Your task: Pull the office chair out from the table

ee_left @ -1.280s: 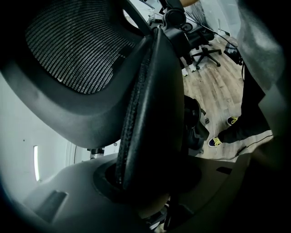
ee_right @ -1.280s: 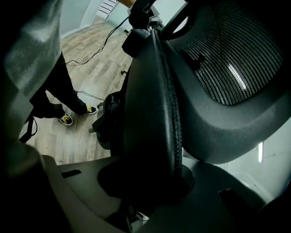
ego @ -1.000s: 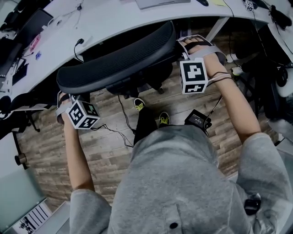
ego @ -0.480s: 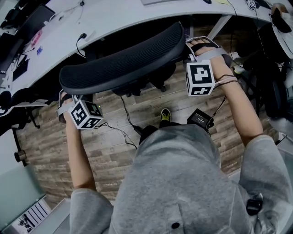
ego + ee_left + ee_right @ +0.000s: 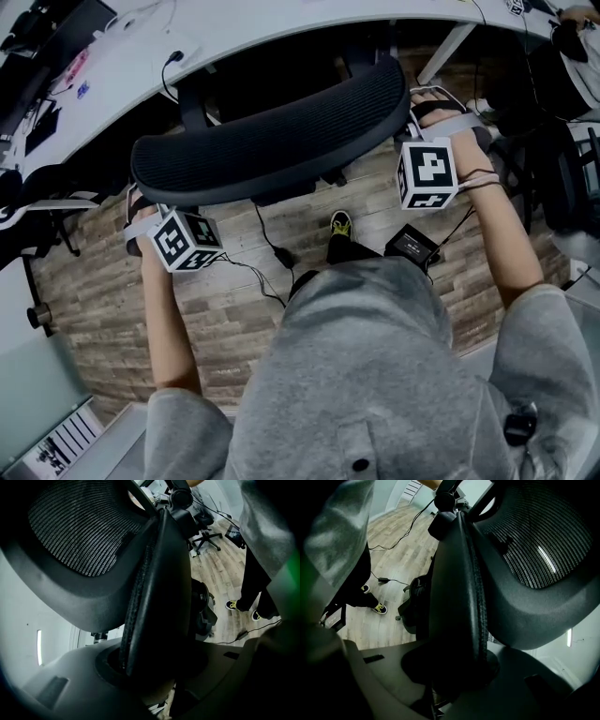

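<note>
Head view: black mesh office chair stood in front of the curved white table. Its backrest lay just clear of the table edge, with a dark gap between them, and sat between the table and the person's body. Seat mostly hidden under the backrest, so how far it reached under the tabletop could not be told.

Left gripper was at the backrest's left end and right gripper at its right end, one on each side. Both marker cubes faced up toward the camera.

Left gripper view: jaws held partway apart, clamped on the backrest's padded side rim. The rim ran up from between them and filled the gap. Mesh panel showed to the upper left.

Right gripper view: same arrangement mirrored. Jaws pinched the opposite side rim, mesh to the upper right.

Wood-plank floor below. One yellow-trimmed shoe was visible just behind the chair. A small black box lay near it on the floor, and a cable trailed across the planks. A second chair's wheeled base stood further off in the left gripper view.
</note>
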Tool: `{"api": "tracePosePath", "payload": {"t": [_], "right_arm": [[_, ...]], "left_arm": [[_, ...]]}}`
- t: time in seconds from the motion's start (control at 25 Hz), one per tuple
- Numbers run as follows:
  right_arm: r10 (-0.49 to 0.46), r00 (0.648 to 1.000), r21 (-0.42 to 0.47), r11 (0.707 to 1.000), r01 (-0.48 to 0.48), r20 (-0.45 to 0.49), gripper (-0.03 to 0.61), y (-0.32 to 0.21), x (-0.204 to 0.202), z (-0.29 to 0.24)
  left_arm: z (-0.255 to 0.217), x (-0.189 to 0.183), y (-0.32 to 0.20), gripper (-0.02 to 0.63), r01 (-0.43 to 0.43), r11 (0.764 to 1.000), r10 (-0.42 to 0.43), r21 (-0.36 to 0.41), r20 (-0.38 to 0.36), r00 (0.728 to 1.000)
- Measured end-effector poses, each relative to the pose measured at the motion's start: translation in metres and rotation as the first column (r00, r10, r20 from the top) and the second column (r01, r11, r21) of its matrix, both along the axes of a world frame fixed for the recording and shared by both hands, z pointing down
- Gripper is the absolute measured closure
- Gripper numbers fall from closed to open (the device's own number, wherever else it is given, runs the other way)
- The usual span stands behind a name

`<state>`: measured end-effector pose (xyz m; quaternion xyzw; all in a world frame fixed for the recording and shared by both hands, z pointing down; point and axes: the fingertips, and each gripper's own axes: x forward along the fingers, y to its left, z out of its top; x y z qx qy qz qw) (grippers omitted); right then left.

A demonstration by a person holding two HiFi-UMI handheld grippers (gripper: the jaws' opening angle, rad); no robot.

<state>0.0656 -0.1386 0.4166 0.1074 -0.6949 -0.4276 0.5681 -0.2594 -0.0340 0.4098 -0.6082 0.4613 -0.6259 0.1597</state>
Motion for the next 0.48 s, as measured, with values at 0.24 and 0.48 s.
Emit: {"api": "tracePosePath", "payload": {"t": [0.24, 0.48], "right_arm": [[0.022, 1.000, -0.004, 1.000, -0.022, -0.003, 0.483, 0.041, 0.010, -0.001], [0.030, 1.000, 0.002, 1.000, -0.030, 0.000, 0.483, 0.077, 0.022, -0.002]], "left_arm": [[-0.001, 0.008, 0.036, 0.410, -0.016, 1.000, 0.016, -0.003, -0.001, 1.000], [-0.003, 0.020, 0.071, 0.410, -0.022, 1.000, 0.022, 0.002, -0.006, 1.000]]}}
